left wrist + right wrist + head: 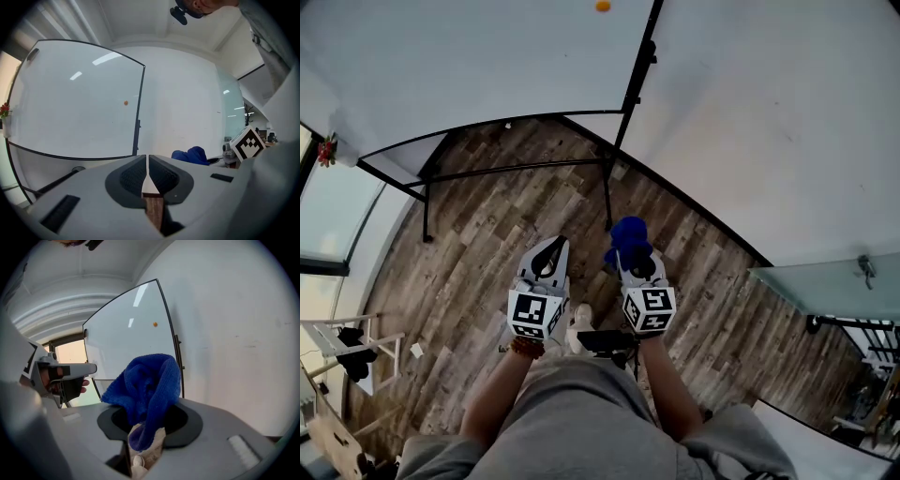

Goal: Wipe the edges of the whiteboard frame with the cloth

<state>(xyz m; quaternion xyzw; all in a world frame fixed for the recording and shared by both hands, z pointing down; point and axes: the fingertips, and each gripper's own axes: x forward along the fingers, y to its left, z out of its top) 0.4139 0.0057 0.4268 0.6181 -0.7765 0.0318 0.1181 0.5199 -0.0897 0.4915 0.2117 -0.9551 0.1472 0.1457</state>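
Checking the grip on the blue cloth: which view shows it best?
The right gripper view: the blue cloth sits large and close, clamped in the right gripper. The head view shows it small from above; the left gripper view, only a sliver.

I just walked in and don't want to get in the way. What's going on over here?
A person stands facing a whiteboard on a stand, with a tool in each hand. The right tool is shut on a bunched blue cloth. The left tool is shut with nothing in it. Both are held low in front of the body, short of the board. The cloth is not touching the black frame, so no edge is being wiped at this moment.
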